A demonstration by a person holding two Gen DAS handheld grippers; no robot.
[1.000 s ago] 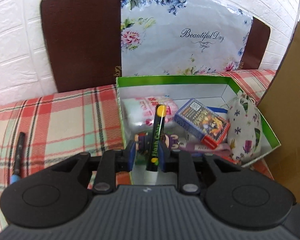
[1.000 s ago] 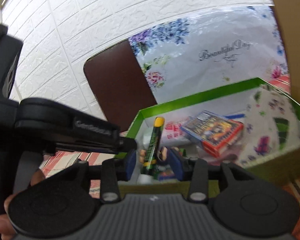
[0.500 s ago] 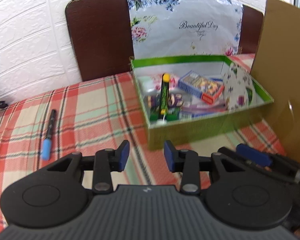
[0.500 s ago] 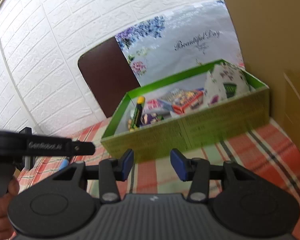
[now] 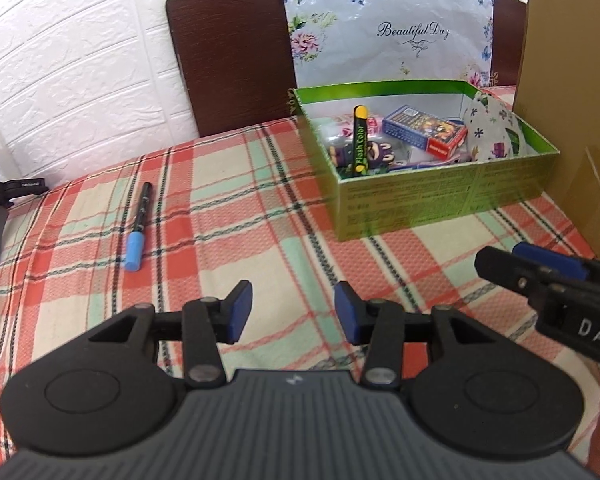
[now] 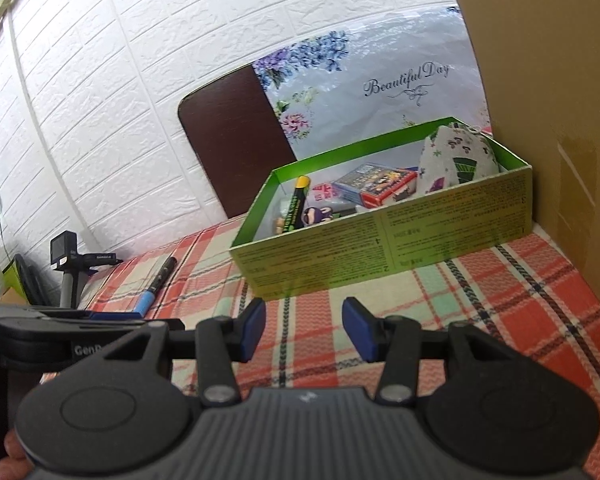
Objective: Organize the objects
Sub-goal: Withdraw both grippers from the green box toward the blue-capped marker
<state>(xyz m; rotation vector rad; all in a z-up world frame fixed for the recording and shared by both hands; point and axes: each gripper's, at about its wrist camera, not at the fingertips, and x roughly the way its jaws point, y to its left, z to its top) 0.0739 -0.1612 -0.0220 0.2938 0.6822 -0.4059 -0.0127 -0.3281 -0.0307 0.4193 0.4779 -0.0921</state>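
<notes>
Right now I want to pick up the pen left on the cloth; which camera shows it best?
The left wrist view: the pen lies whole on the cloth, black barrel and blue cap unobstructed. In the right wrist view, the pen is smaller and at a steep slant, its blue end meeting the left claw's arm.

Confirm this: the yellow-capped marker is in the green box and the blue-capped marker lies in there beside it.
Not quite. The yellow-capped marker is in the green box, but the blue-capped marker lies outside it on the plaid cloth, well left of the box. The left wrist view shows this.
</notes>
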